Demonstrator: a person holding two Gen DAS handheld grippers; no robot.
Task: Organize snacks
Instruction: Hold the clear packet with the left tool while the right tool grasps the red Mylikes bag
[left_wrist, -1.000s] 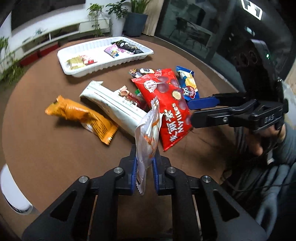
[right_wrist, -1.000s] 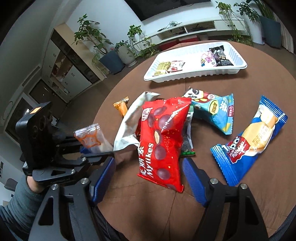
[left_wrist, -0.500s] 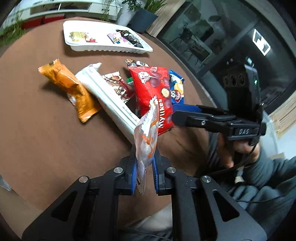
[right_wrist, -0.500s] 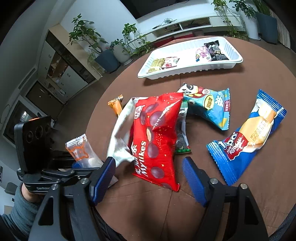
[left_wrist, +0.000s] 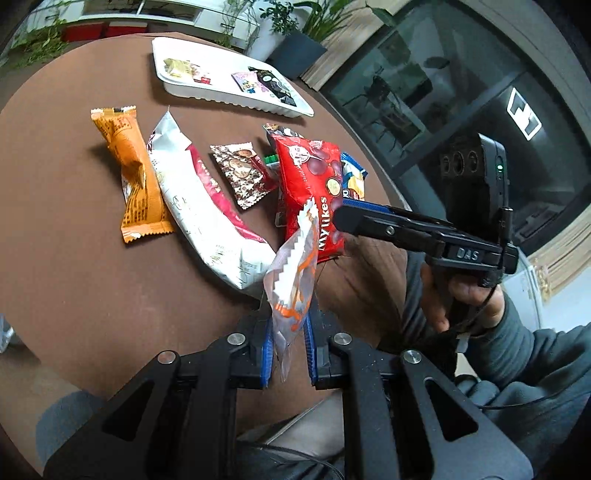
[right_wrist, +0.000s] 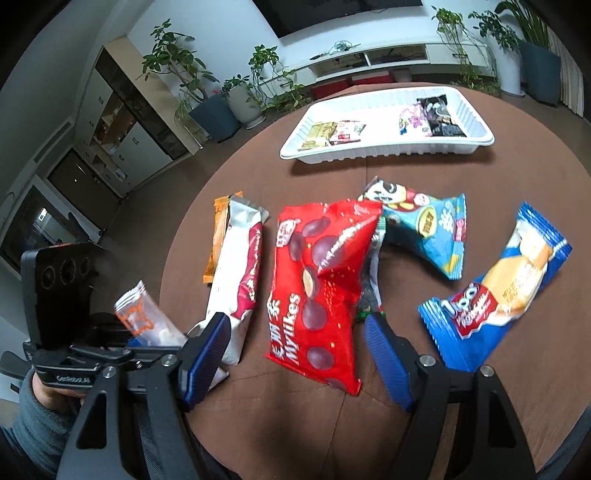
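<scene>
The left tool (left_wrist: 288, 345) was clenched on a small clear packet with orange print (left_wrist: 295, 284), held upright above the near edge of the round brown counter (left_wrist: 74, 266). The right tool (right_wrist: 295, 354) was spread wide with nothing pressed between its pads, straddling the near end of the red Mylikes bag (right_wrist: 317, 284), which lay on the counter.

Only in the left wrist view were a small brown-patterned packet (left_wrist: 242, 173) beside the red bag and the full length of the orange bar (left_wrist: 135, 173) made out. Only in the right wrist view were the light blue panda bag (right_wrist: 424, 229) and the blue biscuit pack (right_wrist: 495, 291) seen whole, toward the counter's right edge. The long white pack (right_wrist: 240, 273) was seen in both views, left of the red bag. At the far edge the white tray (right_wrist: 369, 153) was seen in both, with a few small packets inside.
</scene>
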